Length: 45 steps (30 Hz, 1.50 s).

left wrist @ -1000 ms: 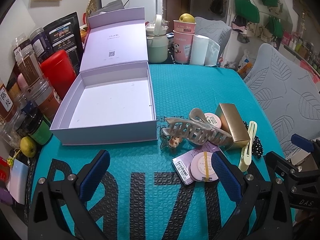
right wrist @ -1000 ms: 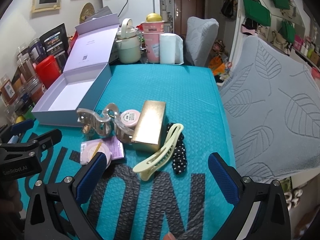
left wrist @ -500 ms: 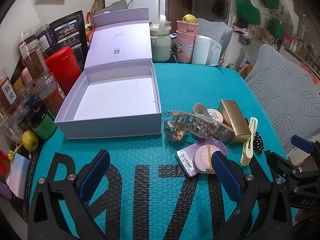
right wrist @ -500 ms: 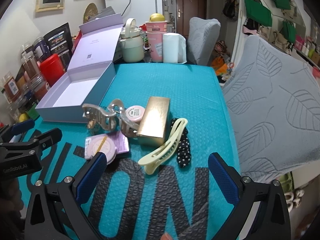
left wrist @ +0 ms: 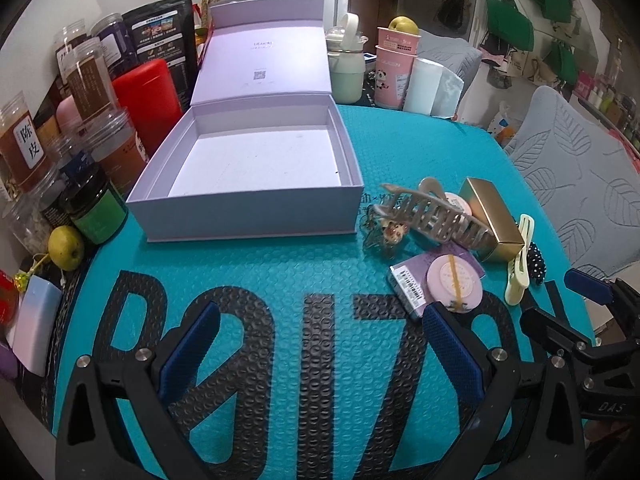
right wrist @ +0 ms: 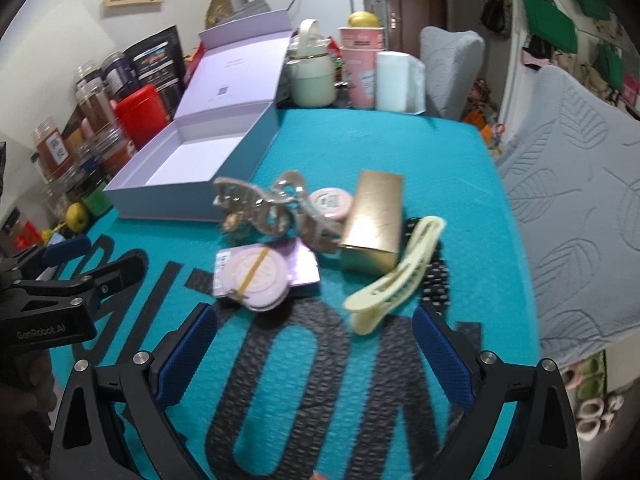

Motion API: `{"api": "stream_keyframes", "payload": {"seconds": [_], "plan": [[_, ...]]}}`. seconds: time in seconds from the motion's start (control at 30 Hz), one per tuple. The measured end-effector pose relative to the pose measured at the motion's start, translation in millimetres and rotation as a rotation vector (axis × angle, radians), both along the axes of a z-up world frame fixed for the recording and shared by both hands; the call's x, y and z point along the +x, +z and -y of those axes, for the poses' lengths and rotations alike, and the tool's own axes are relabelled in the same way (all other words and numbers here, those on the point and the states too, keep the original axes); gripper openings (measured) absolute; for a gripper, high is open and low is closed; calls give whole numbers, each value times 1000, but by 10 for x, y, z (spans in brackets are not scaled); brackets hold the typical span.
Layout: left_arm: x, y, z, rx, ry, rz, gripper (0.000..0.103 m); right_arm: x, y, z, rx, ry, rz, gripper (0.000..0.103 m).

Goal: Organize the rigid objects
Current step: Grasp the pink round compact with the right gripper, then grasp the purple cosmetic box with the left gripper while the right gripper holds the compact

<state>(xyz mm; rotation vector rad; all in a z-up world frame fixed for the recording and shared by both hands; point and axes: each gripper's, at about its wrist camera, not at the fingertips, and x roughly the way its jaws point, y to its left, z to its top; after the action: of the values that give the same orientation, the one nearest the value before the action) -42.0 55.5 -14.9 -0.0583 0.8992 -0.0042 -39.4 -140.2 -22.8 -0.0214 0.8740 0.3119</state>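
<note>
An open lavender box [left wrist: 256, 160] [right wrist: 192, 160] with its lid raised sits on the teal mat, nothing inside. To its right lies a pile: a beige claw clip [left wrist: 432, 216] [right wrist: 264, 212], a gold box [left wrist: 492, 216] [right wrist: 376, 220], a round pink tin [left wrist: 454, 280] [right wrist: 256, 276] on a purple card, a small pink jar [right wrist: 330, 204], a cream hair clip [left wrist: 518, 268] [right wrist: 396, 276] and a black dotted scrunchie [right wrist: 434, 276]. My left gripper [left wrist: 320, 344] is open near the mat's front. My right gripper [right wrist: 316, 344] is open just short of the pile.
Jars [left wrist: 92, 152], a red canister [left wrist: 148, 100] and a yellow-green fruit [left wrist: 66, 246] crowd the left edge. A green jug [left wrist: 346, 76], pink cups [left wrist: 394, 68] and a paper roll [left wrist: 424, 86] stand at the back. A grey leaf-patterned chair [right wrist: 580, 220] stands right of the table.
Both grippers have drawn back and tilted, so the box and the pile sit higher and farther in view. The right view is blurred by motion. Nothing was picked up.
</note>
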Motion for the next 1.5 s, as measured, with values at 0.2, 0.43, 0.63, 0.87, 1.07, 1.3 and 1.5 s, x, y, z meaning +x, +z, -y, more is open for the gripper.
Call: {"api": "stream_keyframes", "payload": {"seconds": [0.2,0.43,0.63,0.87,1.07,1.3,1.5], "plan": [[13,-83,-168,-21,27,-18,103,79,-101,-210,18,59,-9,93],[61,-179,-331,-49,50,-38,103,219,-229,-432,-3,115,-5,86],[134,-214,-366,-63,41,-40,103,348,-384,-528,-30,127,-33,80],[228,-237,-321,-98,3,-41,103,355,-414,-562,-77,118,-3,62],[288,-226,-220,-81,-50,-30,103,334,-389,-487,-40,129,3,56],[380,-256,-36,-136,-178,-22,103,220,-216,-191,-33,73,34,56],[537,-346,235,-176,-313,-39,103,136,-150,74,-33,12,45,56]]}}
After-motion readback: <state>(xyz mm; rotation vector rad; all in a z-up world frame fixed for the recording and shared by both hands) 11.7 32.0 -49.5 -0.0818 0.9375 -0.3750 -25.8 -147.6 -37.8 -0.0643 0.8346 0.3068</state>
